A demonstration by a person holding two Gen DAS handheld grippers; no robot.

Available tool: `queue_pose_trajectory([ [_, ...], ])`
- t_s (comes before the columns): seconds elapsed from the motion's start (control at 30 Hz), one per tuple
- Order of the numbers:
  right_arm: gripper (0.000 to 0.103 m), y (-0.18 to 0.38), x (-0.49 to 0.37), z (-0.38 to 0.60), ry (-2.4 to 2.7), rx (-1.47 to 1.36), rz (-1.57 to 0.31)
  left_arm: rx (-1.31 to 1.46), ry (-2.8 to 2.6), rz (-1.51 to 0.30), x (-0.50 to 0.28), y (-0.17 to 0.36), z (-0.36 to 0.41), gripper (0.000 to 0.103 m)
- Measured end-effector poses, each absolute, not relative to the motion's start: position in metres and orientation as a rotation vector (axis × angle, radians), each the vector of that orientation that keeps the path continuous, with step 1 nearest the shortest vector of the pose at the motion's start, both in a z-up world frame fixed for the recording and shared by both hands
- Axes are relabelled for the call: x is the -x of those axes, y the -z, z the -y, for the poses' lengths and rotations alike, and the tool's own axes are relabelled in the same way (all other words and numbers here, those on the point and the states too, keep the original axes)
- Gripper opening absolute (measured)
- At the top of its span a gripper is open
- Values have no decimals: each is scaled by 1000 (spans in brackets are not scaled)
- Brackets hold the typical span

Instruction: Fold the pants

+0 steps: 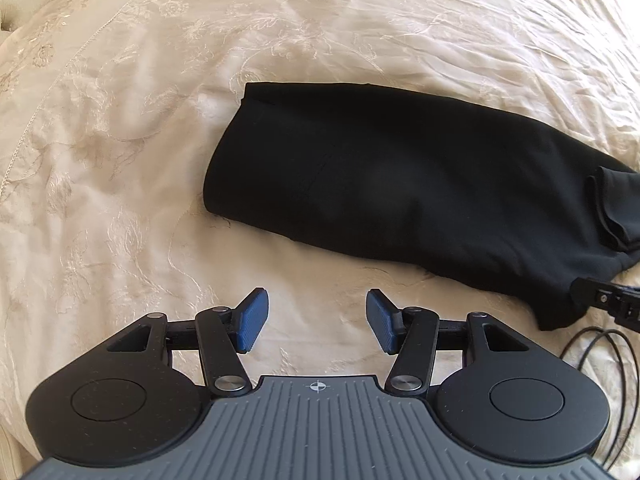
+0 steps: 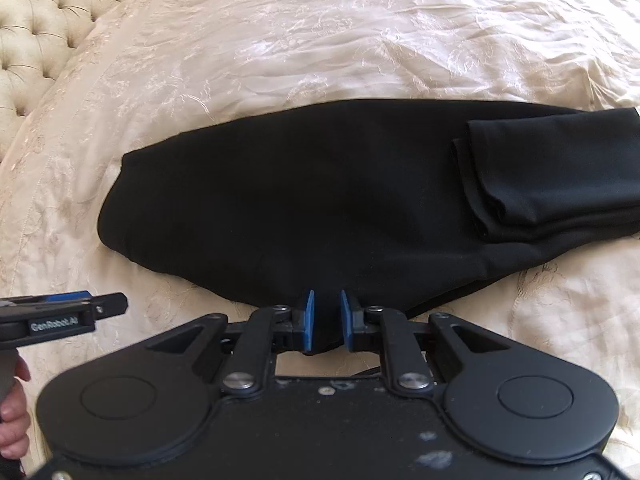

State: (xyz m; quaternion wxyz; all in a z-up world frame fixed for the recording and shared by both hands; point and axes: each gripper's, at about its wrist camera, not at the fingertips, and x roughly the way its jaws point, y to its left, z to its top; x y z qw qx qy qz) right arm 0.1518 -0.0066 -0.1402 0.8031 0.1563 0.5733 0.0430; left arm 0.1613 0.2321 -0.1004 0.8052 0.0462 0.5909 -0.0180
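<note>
The black folded fabric pants (image 2: 320,200) lay flat across the cream embroidered bedspread (image 2: 320,40), a smaller folded flap on their right end. The right tool (image 2: 327,320) had its 2 blue pads nearly together, pinching the near edge of the pants. The left tool (image 1: 316,320) stood open and empty above bare bedspread just beside the pants.
</note>
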Motion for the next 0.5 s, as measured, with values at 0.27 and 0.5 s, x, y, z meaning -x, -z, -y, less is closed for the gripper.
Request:
queue_pose_trajectory([
  [0.27,13,174,-156,0,9,-326,-1338,-30,85,-1281,-179,111,-257,53],
  [0.5,12,177,-161,-8,40,-286,-1353,118,105,-1273,-196,124,-272,54],
])
